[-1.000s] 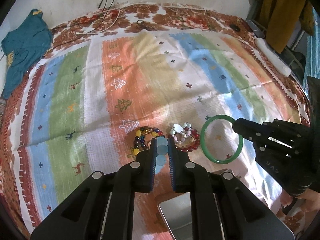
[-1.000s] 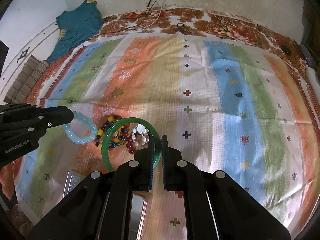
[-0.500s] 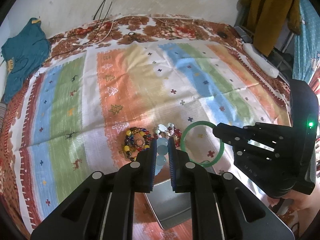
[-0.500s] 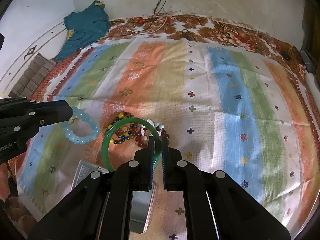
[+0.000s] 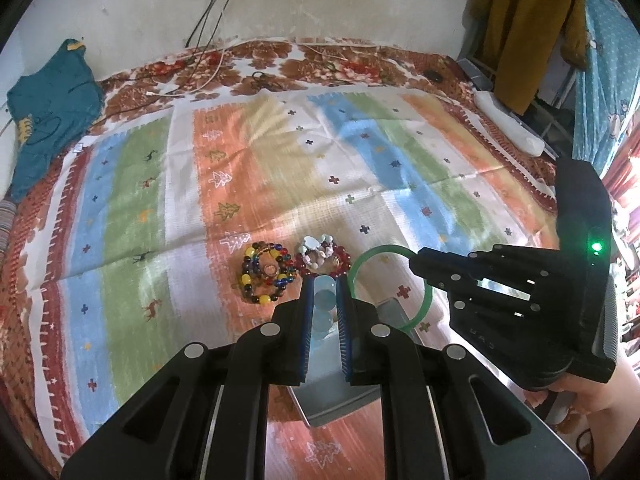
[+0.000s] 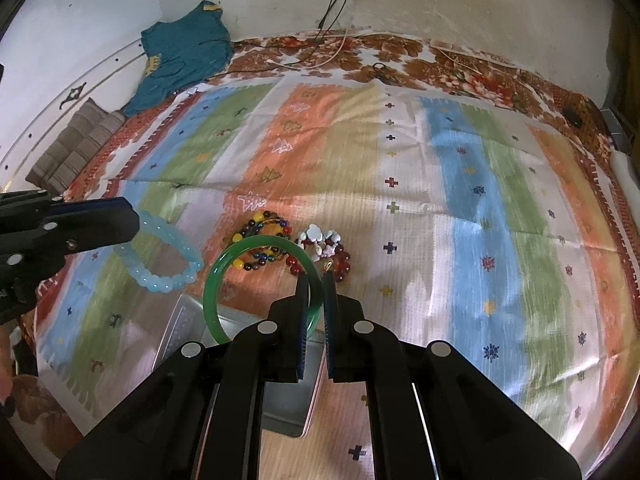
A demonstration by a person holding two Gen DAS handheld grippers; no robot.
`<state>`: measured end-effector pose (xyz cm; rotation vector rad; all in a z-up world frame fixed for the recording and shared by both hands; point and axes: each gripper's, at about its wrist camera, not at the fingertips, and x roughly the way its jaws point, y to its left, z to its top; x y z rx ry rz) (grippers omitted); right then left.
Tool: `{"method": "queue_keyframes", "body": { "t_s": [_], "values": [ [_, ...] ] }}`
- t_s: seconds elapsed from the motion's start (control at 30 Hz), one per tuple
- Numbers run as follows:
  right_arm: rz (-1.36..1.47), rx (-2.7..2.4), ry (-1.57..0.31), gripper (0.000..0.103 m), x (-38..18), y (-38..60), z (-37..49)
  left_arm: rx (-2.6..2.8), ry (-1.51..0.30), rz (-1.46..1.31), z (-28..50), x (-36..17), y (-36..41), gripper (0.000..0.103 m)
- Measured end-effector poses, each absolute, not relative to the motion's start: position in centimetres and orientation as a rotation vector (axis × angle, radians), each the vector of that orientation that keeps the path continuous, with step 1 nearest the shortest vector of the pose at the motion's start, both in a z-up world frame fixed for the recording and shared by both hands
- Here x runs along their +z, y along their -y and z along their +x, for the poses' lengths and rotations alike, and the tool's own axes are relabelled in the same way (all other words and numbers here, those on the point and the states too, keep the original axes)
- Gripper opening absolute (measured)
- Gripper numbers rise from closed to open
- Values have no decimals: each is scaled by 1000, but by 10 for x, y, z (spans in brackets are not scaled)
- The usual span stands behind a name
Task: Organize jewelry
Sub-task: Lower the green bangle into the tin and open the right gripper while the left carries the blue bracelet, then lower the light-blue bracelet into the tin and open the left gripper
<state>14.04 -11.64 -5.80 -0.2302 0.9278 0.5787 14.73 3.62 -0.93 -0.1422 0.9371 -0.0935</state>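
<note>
a striped blanket (image 5: 168, 184) covers the bed, and near its front edge lies a shallow metal tray (image 6: 288, 404), half hidden under both tools. the right gripper (image 6: 316, 280) is clamped on the rim of a green bangle (image 6: 212, 300), which hangs in the air over the tray's far end; the left gripper (image 5: 323, 280) is clamped on a pale blue bead bracelet (image 6: 168, 276), its loop dangling free above the blanket beside the tray's left edge. two more pieces rest on the blanket just beyond the tray: a multicolour bead bracelet (image 5: 266, 276) and, touching its right side, a red and white bead bracelet (image 5: 326, 254). the likely trouble is a bad drop: the bangle is hard and held by a thin bite, so it could slip, roll off the tray or strike the bead bracelets; the blue loop is limp and may drape over the tray wall rather than land inside. the two tools are also close enough to collide. the right wrist view shows the blue bracelet's whole loop, which the left wrist view reduces to a few beads between its own jaws; the left wrist view alone shows the right tool's body with a green light (image 5: 597, 246) and a mustard garment (image 5: 524, 36) hanging past the bed's far right corner.
</note>
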Motion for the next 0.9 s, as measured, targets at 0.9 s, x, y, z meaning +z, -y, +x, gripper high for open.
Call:
{"method": "queue_keyframes", "body": {
  "t_s": [0.9],
  "values": [
    [-228,545,-982,36,-70,130,129,15,-973,-214,124,-31,-51,23]
  ]
}}
